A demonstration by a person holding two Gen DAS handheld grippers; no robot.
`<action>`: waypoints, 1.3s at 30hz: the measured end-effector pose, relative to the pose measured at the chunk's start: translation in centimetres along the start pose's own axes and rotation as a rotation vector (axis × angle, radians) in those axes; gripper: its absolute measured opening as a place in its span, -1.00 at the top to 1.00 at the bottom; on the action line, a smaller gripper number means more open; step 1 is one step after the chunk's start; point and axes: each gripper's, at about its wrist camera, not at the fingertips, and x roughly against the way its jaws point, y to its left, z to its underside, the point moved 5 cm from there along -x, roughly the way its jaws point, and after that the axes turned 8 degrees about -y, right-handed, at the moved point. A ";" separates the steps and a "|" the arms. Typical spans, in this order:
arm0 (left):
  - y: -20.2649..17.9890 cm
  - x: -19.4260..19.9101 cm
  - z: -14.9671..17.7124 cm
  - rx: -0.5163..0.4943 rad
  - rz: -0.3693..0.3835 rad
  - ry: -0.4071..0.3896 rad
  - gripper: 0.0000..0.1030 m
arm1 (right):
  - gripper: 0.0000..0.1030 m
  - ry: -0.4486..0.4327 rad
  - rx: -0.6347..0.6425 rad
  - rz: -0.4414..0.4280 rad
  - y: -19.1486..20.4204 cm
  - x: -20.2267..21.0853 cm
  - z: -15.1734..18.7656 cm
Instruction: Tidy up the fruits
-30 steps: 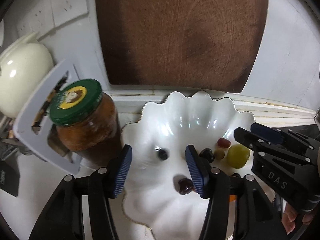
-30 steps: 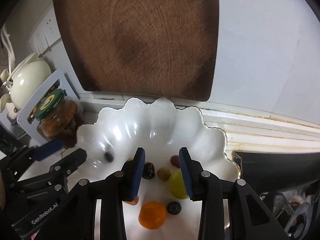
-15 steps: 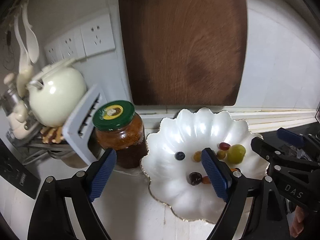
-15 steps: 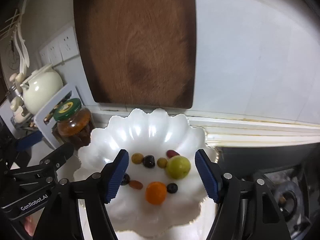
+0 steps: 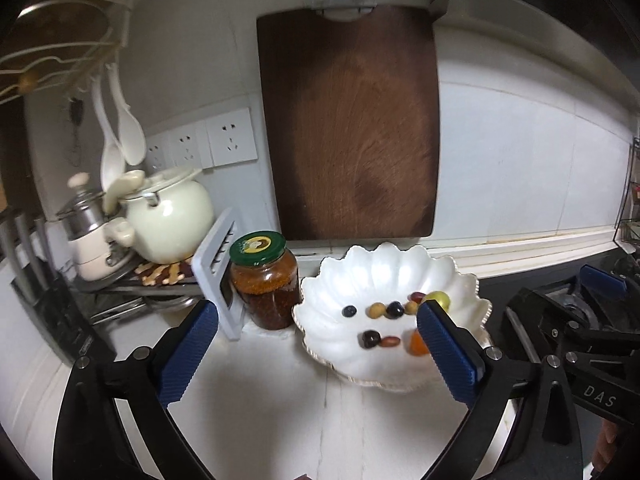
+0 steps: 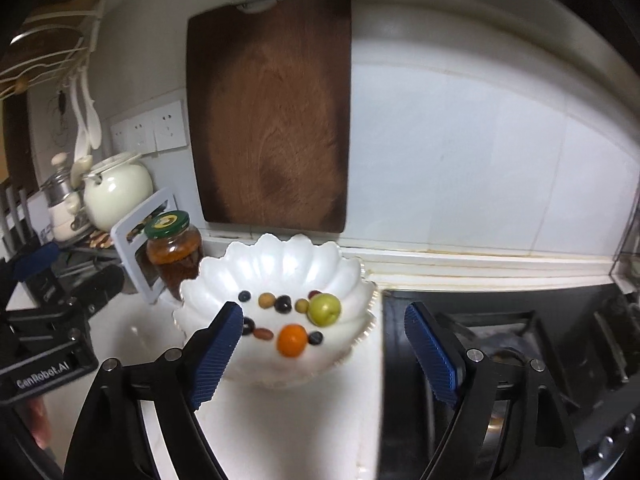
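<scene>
At the bottom of the left wrist view we see our left claw [image 5: 316,350] standing wide, its blue pads [image 5: 188,350] far apart with only bare white worktop [image 5: 280,420] between them. Its jaws have just been opening, and nothing lies between them. A second ago the same pads sat low inside the dish, either side of a dark berry; now they frame the dish from outside, so we read this as a pull-back after a release.

Along the bottom of the right wrist view our right claw [image 6: 324,354] is also spread, a little less wide, and holds nothing; its jaws too have just been opening. The near rim of the scalloped white dish [image 6: 280,256] shows between its pads, untouched. A second ago those pads were narrow and down among the fruit.

Just beyond, at the centre of both views, the dish rests on the worktop with the fruit loose in its bowl: an orange fruit [image 6: 293,340] nearest us, a green plum [image 6: 325,310] behind it to the right, a blueberry [image 6: 244,296] at the left end of a rough row of small dark and yellowish pieces, and a reddish one [image 6: 263,334] beside the orange fruit.

Left of the dish stands a green-lidded jar [image 5: 265,280], close to the rim, and behind everything a wooden cutting board [image 5: 352,128] leans on the tiled wall.

We judge that both claws have let go and backed off together, which suggests the fruit is now gathered in the dish and this part of the job is near its end.
</scene>
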 end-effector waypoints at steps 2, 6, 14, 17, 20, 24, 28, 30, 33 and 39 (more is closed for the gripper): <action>-0.2 2.1 0.5 0.010 0.004 -0.008 -0.98 | -0.63 -0.008 0.001 0.000 -0.3 1.7 0.4; -0.9 5.9 1.7 0.006 0.004 -0.022 -0.99 | -0.63 -0.035 -0.002 -0.009 -0.8 5.9 1.6; -1.6 14.2 4.4 0.014 -0.021 -0.049 -1.00 | -0.64 -0.083 0.001 -0.004 -1.6 13.5 4.0; -1.9 16.7 5.2 0.020 -0.025 -0.057 -1.00 | -0.72 -0.104 0.009 0.001 -1.6 16.3 5.0; -2.3 19.1 5.9 0.025 -0.023 -0.062 -1.00 | -0.72 -0.112 0.010 0.000 -1.5 18.6 5.9; -2.6 21.9 6.9 0.029 -0.016 -0.068 -1.00 | -0.72 -0.114 0.003 -0.004 -1.3 21.6 7.3; -2.8 24.1 7.8 0.032 -0.012 -0.074 -1.00 | -0.72 -0.120 -0.005 -0.004 -1.2 24.1 8.5; -2.9 25.0 8.2 0.031 -0.013 -0.074 -1.00 | -0.72 -0.124 -0.001 0.004 -1.1 25.1 8.9; -2.9 26.4 8.8 0.029 -0.010 -0.072 -1.00 | -0.72 -0.133 0.008 0.019 -1.1 26.4 9.5; -2.9 28.5 9.3 0.012 -0.009 -0.088 -1.00 | -0.72 -0.151 0.008 0.032 -1.3 28.7 10.2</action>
